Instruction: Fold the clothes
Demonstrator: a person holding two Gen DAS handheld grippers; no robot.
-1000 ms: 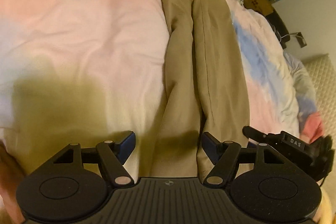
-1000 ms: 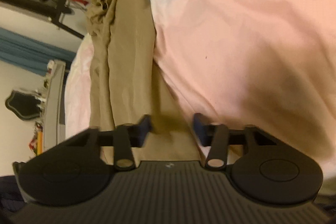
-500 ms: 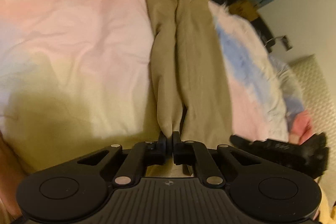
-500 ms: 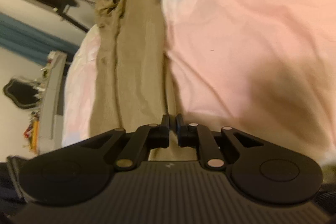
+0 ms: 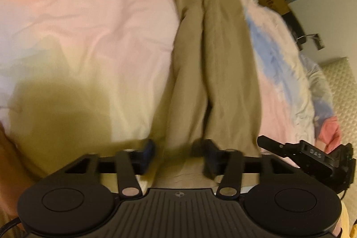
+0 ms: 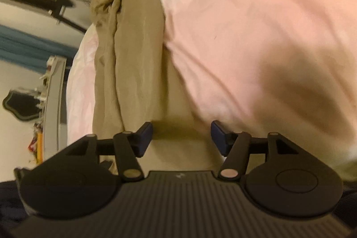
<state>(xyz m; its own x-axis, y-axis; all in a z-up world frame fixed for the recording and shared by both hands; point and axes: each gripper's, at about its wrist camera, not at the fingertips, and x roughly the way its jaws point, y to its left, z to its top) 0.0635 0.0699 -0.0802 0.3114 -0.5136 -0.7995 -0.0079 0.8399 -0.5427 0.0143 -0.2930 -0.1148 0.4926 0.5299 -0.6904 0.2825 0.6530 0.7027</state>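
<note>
Left wrist view: the long tan cloth trousers [image 5: 214,64] lie lengthwise on the bed with the pink, white and blue cover [image 5: 93,21], both legs side by side and running away from the camera to a bunched waist at the far end. The left tool [image 5: 176,154] sits at the near hem end; its jaws are opening, released, with the near end of the trousers lying between the blue pads and neither pad pressing on it. The right tool [image 5: 305,155] shows just to the right of the trousers' near end, its state not readable here. Judged step: hems laid down and let go, with the lengthwise fold apparently made. Right wrist view: the trousers [image 6: 133,64] run up the left part of the cover [image 6: 256,26], the right tool [image 6: 181,137] at their near end. Its jaws are also opening, tan cloth beneath the gap, nothing gripped. The next move likely calls for regripping both hem corners squarely and carrying them toward the waist, keeping the legs aligned.
</note>
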